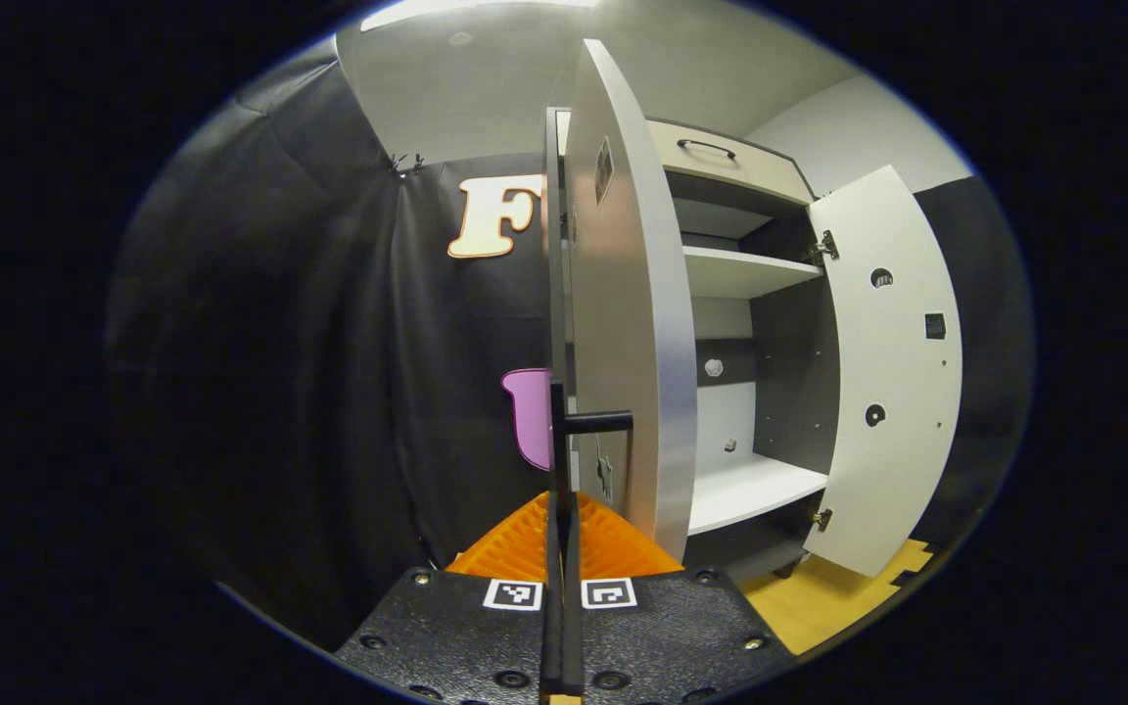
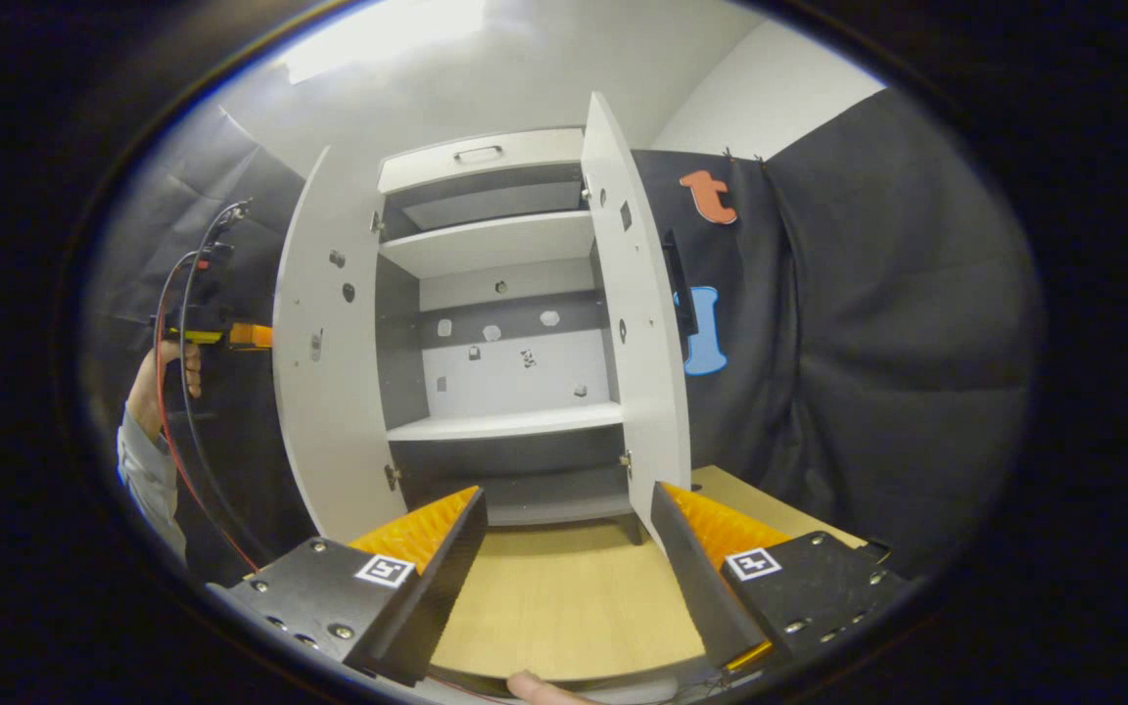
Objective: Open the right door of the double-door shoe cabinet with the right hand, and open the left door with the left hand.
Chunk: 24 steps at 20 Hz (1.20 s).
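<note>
Cabinet (image 2: 495, 323) is seen straight ahead in the right gripper view, standing on the wood floor (image 2: 564, 597); both doors are swung wide. Left door (image 1: 623, 323) is seen edge-on in the left gripper view, its handle (image 1: 558, 431) clamped between the closed fingers of the left gripper (image 1: 561, 548). Right gripper (image 2: 564, 548) is spread apart, nothing held, short of the right door (image 2: 637, 313). Shelves (image 2: 500, 423) are bare.

Both doors swung wide, so cabinet (image 2: 495, 323) interior & bare shelves lie open to reach from near side, w/ left door (image 2: 329, 352) & right door (image 2: 637, 323) flanking the gap, wood floor (image 2: 564, 587) in front.
</note>
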Each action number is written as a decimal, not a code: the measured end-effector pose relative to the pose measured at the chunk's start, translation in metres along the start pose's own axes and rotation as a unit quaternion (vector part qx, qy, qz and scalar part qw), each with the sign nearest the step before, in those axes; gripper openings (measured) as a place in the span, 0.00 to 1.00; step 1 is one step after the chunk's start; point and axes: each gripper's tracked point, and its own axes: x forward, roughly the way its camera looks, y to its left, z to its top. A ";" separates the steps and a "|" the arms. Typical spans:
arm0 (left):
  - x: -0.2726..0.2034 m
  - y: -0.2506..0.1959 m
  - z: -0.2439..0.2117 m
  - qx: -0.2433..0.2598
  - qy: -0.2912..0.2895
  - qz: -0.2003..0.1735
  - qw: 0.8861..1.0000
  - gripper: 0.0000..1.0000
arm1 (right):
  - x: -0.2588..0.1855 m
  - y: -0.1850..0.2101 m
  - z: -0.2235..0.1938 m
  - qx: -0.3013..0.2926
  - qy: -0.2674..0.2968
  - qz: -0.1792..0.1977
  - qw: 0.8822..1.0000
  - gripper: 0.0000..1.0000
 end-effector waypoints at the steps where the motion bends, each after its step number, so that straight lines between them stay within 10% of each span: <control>1: 0.000 -0.001 0.000 -0.004 0.000 -0.001 1.000 0.00 | 0.001 0.002 0.003 0.004 -0.002 0.001 1.000 0.99; 9: -0.011 0.004 0.003 0.002 -0.007 0.005 1.000 0.08 | 0.027 -0.001 -0.006 0.002 0.012 0.003 1.000 0.99; 14: -0.036 0.011 0.014 -0.014 -0.029 0.046 0.998 0.78 | 0.026 -0.005 -0.003 0.002 0.008 0.003 1.000 0.99; 24: -0.070 -0.026 -0.007 -0.047 -0.002 0.038 0.998 0.94 | 0.032 -0.007 0.021 -0.012 -0.005 -0.002 1.000 0.99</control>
